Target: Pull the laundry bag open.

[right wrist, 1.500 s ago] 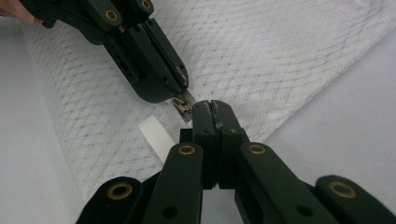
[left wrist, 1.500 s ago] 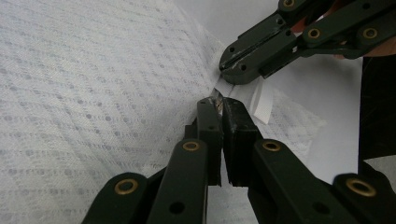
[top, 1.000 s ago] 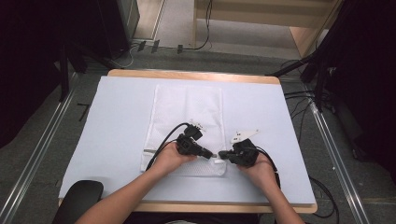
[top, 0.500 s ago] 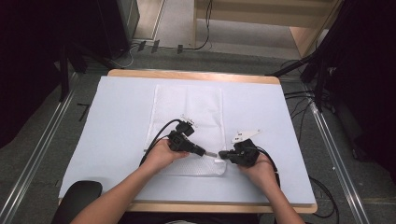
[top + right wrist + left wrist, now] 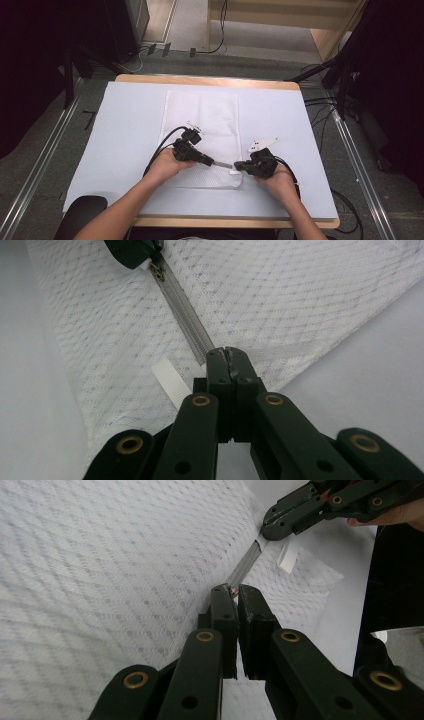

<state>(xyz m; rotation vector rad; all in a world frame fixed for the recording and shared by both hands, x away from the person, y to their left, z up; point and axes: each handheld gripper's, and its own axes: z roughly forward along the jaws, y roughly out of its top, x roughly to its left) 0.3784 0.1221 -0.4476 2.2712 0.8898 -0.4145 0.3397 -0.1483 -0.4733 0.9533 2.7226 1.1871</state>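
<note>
The zipper pull [image 5: 231, 589] of the white mesh bag [image 5: 202, 120] was pinched by the left gripper [image 5: 212, 162]; the bag's near right end was clamped by the right gripper [image 5: 238, 166].

One table [image 5: 125, 125] under one pale blue cloth [image 5: 120, 145]. One white mesh bag [image 5: 202, 115] lies on it, with one zip [image 5: 245, 565], one brass slider [image 5: 157, 271] and one white tag [image 5: 170, 380]. Two grippers: left gripper [image 5: 212, 161], right gripper [image 5: 239, 166], each with two black jaws and one cable. Two hands and two forearms. One grey plate [image 5: 262, 144] on the right gripper. One dark stool [image 5: 82, 212] by the near edge
</note>
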